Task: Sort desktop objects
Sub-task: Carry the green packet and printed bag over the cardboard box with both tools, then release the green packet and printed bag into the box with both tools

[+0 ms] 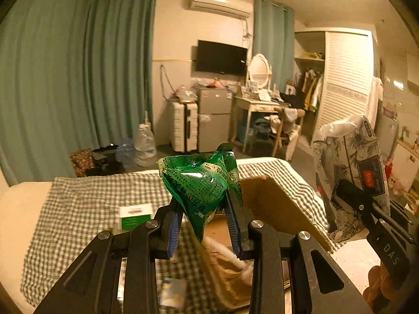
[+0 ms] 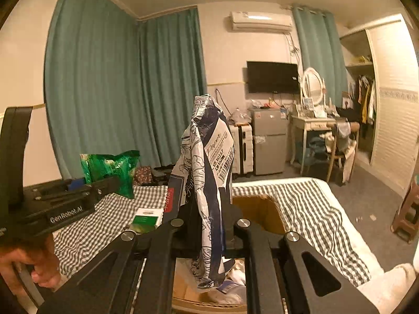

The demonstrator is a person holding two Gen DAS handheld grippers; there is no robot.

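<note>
My left gripper is shut on a crumpled green foil packet, held in the air above the checked bedspread. The same green packet and the left gripper show at the left of the right wrist view. My right gripper is shut on a white-and-navy flowered tissue pack, which stands upright between its fingers. That tissue pack and the right gripper appear at the right of the left wrist view. An open cardboard box lies just below and beyond both grippers.
A green-and-white small box lies on the checked cloth left of the cardboard box. More packets sit inside the box. A hand grips the left tool. Fridge, suitcase, dressing table and chair stand across the room.
</note>
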